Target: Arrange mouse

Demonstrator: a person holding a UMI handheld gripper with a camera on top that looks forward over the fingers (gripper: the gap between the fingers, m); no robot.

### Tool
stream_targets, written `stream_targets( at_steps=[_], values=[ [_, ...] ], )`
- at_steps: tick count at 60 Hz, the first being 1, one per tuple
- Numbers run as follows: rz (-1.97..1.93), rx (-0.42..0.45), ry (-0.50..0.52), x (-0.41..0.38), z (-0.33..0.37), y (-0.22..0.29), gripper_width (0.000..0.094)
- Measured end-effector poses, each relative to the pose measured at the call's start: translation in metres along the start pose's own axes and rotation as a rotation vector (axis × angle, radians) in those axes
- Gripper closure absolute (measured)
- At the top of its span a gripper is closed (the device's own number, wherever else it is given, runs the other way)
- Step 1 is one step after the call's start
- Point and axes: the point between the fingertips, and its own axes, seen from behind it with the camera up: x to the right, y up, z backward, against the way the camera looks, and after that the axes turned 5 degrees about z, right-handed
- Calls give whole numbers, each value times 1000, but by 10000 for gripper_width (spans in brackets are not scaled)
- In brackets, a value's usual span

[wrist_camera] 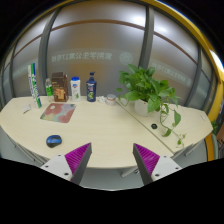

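Nearest of all are the gripper's (108,160) two fingers with their magenta pads (77,156), spread wide with nothing between them, hovering above the near edge of a pale table (105,125). Nothing is held.

Beyond the left finger, a little further in on the table, lies the mouse (55,140), a small dark, rounded thing sitting apart from everything else. Just past it is a flat mat or pad (58,112) with a reddish and grey face, which looks the likely home for the mouse, though that is a guess from the task.

Along the far left stand some bottles: a green one (34,78), a white one (74,87) and a dark one with a blue label (91,88), with a brown box or bag (60,84) among them. To the right a leafy potted plant (147,88) spreads over the table, and a smaller trailing plant (168,120) sits nearer the right end. Curved glass walls close off the room behind.

A mouse ought to be light and rigid, with a smooth plastic shell that may slip. Its curved top offers little; the two long flanks look the sensible place to pinch, low down, fingers closing across its width.
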Motion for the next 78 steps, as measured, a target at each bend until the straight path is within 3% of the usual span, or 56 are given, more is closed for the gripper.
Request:
stream_targets(
  at_steps=[20,32,53,66,78],
  values=[
    [-29,-48,-67,-74,25,-54,84],
    [-64,-69,11,-184,18,-85,80],
    [-36,-30,137,-314,-82,-52,80],
    [-91,-116,148,-331,-140,-50,81],
    [-69,-114,154,-335,-180,-25,103]
  ],
)
